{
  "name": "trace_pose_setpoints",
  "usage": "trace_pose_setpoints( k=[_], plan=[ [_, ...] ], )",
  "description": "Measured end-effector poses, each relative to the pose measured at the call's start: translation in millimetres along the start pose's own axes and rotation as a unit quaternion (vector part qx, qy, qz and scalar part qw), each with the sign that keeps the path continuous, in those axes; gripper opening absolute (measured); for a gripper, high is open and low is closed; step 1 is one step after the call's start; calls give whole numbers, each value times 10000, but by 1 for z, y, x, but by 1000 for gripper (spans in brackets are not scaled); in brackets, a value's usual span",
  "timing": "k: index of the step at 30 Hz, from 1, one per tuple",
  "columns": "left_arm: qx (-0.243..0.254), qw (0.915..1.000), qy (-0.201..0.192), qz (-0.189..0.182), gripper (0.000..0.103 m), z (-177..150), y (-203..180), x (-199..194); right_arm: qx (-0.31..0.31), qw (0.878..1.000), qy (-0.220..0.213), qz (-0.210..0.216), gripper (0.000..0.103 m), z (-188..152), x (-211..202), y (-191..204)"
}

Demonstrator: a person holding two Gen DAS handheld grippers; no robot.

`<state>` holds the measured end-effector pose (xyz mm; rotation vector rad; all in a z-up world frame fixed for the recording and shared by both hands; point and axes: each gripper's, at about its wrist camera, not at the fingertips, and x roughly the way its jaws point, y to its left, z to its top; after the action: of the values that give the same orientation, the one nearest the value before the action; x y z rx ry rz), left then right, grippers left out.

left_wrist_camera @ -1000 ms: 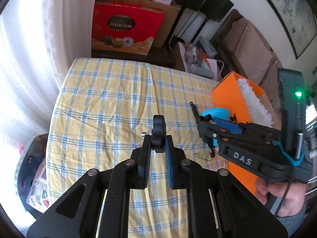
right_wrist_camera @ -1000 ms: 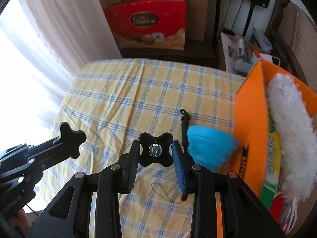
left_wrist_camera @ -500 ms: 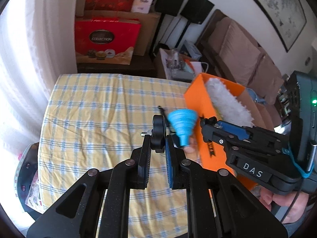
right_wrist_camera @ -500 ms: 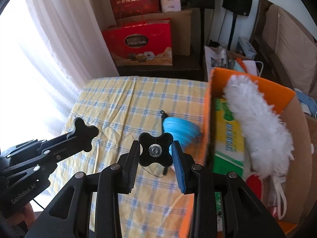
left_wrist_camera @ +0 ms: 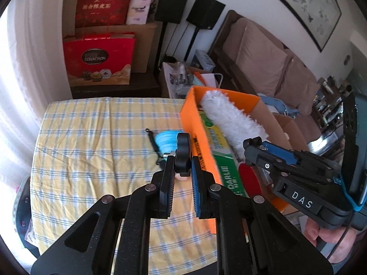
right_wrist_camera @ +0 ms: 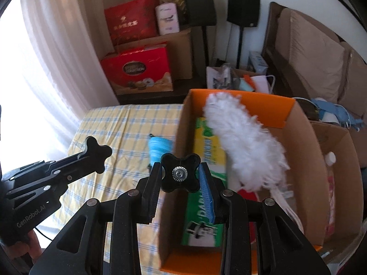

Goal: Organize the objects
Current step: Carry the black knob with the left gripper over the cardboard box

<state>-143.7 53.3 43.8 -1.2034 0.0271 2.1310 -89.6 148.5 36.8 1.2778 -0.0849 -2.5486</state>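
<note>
My left gripper (left_wrist_camera: 182,160) is shut on a black star knob (left_wrist_camera: 183,151), held edge-on with its threaded stud pointing left. My right gripper (right_wrist_camera: 180,174) is shut on a second black star knob (right_wrist_camera: 180,173), seen face-on. It hangs above the left wall of the orange cardboard box (right_wrist_camera: 298,137). From the left wrist view the right gripper (left_wrist_camera: 252,145) reaches over the orange box (left_wrist_camera: 195,116). The left gripper (right_wrist_camera: 96,153) is over the tablecloth, left of that box. A blue funnel (left_wrist_camera: 164,139) with a black cord (left_wrist_camera: 151,137) lies beside the box.
The box holds a white feather duster (right_wrist_camera: 247,142), a green and yellow carton (right_wrist_camera: 207,151) and red items. The table has a yellow checked cloth (left_wrist_camera: 91,137). Red gift bags (left_wrist_camera: 98,59), speakers on stands and a sofa (left_wrist_camera: 263,52) stand behind.
Both grippers have risen and travelled right from over the cloth toward the orange box, each still holding its knob. The box's inside has come into view. The funnel stays on the table.
</note>
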Motion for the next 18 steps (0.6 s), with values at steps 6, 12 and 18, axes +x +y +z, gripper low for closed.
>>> trace_pose_setpoints(
  k=[6,12,18],
  plan=[
    [160,9998,43,-72,13,-5,-25,6,201,9997,-102,-32,32,-10,-13,-26],
    [352,9990,210,-199,13,-11,-51,17,308,9995,-12,-110,32,-20,-17,-47],
    [560,9969,414,-380,13,-20,-82,33,452,9986,171,-231,32,-28,-14,-72]
  ],
)
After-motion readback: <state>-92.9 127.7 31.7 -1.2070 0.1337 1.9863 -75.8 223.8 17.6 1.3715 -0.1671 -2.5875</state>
